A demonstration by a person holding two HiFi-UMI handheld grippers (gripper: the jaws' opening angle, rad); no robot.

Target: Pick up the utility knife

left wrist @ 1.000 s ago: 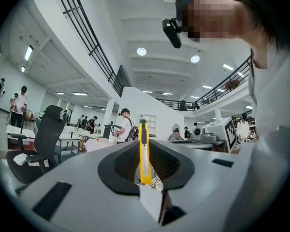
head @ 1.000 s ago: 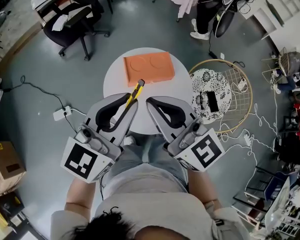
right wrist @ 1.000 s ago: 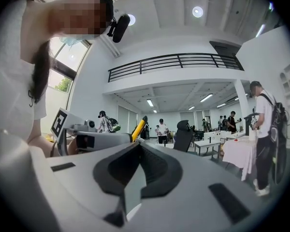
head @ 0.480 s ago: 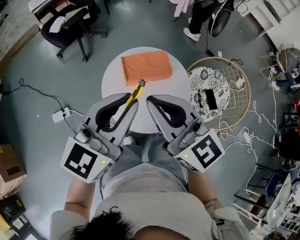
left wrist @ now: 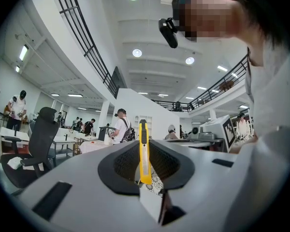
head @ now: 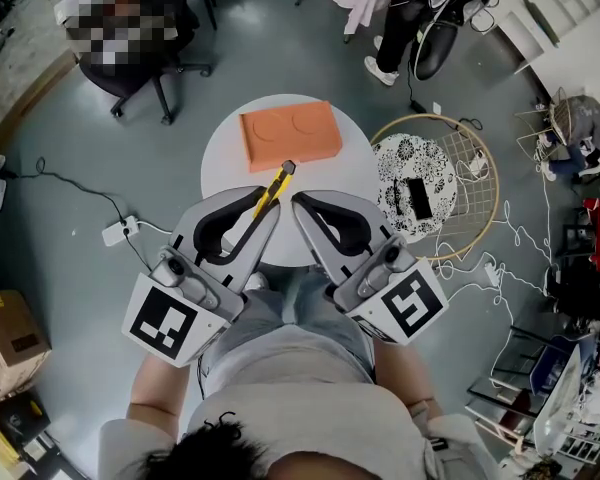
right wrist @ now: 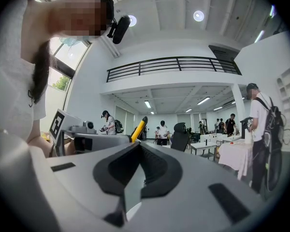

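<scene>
**Round table and floor clutter**

A round white table (head: 225,153) stands on a grey floor (head: 280,38). An orange tray (head: 291,134) with two shallow round recesses lies on its far half. Just right of the table sits a hooped wire rack (head: 475,198) holding a black-and-white patterned disc (head: 405,163), and a dark flat device (head: 418,199) lies on the disc. A black office chair (head: 165,78) stands at far left. A white power strip (head: 117,232) lies on the floor to the left, and a cardboard box (head: 5,328) sits at the left edge. A person's legs (head: 400,23) show at the top.

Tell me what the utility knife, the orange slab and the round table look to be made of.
Utility knife: likely glossy yellow plastic, with a grey, metal-looking strip down its middle.
Orange slab: matte, with two shallow round hollows; perhaps foam or silicone, unclear.
Round table: smooth, plain white top; laminate or paint, can't tell.
</scene>
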